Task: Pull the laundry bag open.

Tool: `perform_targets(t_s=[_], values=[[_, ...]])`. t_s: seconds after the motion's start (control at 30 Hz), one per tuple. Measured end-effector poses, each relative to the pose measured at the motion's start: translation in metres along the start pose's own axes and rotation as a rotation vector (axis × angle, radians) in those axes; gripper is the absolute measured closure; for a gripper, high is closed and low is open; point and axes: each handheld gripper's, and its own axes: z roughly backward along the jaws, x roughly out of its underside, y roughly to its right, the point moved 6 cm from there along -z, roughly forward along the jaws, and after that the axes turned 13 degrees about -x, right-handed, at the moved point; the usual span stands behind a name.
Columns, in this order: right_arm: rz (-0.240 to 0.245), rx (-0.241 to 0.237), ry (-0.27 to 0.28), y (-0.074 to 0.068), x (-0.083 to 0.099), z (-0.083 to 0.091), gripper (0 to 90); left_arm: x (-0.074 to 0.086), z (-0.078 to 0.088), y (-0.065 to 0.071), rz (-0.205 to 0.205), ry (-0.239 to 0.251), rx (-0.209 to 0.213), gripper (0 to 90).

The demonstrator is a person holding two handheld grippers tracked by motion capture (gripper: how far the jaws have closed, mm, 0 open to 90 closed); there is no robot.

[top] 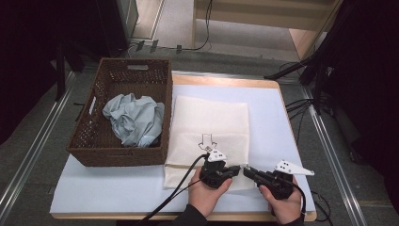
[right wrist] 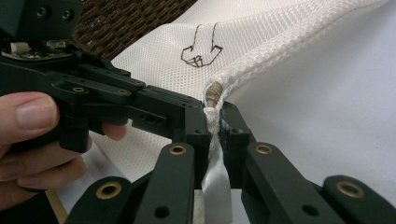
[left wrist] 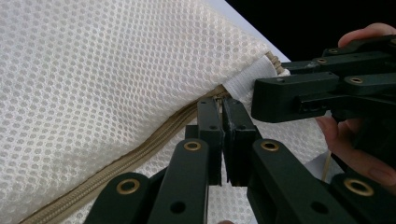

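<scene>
A white mesh laundry bag with a small arrow drawing lies flat on the table, and both grippers meet at its near right corner. My left gripper is shut at the end of the tan zipper. The pull seems to sit between its pads, hidden by them. My right gripper is shut on the white fabric tab at that corner, just below the zipper's end stop. From above, the left gripper and right gripper point tip to tip, nearly touching.
A brown wicker basket stands at the left of the bag and holds a crumpled pale blue cloth. The pale table top has free room to the right of the bag. Its wooden front edge lies close under the hands.
</scene>
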Motion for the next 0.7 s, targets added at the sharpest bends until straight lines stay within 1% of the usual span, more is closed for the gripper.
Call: perform_targets(t_s=[0.03, 0.13, 0.27, 0.43, 0.57, 0.7], values=[[0.002, 0.003, -0.001, -0.0003, 0.0001, -0.0001, 85.8, -0.0001, 0.0001, -0.0003, 0.004, -0.001, 0.000, 87.4], [0.016, 0.016, -0.001, -0.0005, 0.0000, 0.0000, 86.0, 0.0000, 0.0005, -0.0008, -0.001, -0.011, 0.003, 87.7], [0.031, 0.039, -0.006, -0.0017, -0.0005, 0.0002, 86.3, -0.0005, 0.0015, -0.0023, 0.000, 0.000, 0.000, 87.9], [0.033, 0.049, -0.009, -0.0010, -0.0003, 0.0009, 86.5, 0.0002, 0.0014, -0.0024, 0.009, 0.001, -0.005, 88.0], [0.036, 0.053, -0.014, -0.0011, -0.0001, 0.0009, 86.5, 0.0002, 0.0023, -0.0033, 0.011, -0.005, 0.003, 88.0], [0.053, 0.056, -0.023, -0.0018, -0.0008, 0.0016, 86.6, 0.0001, 0.0025, -0.0034, 0.015, -0.010, 0.006, 88.1]])
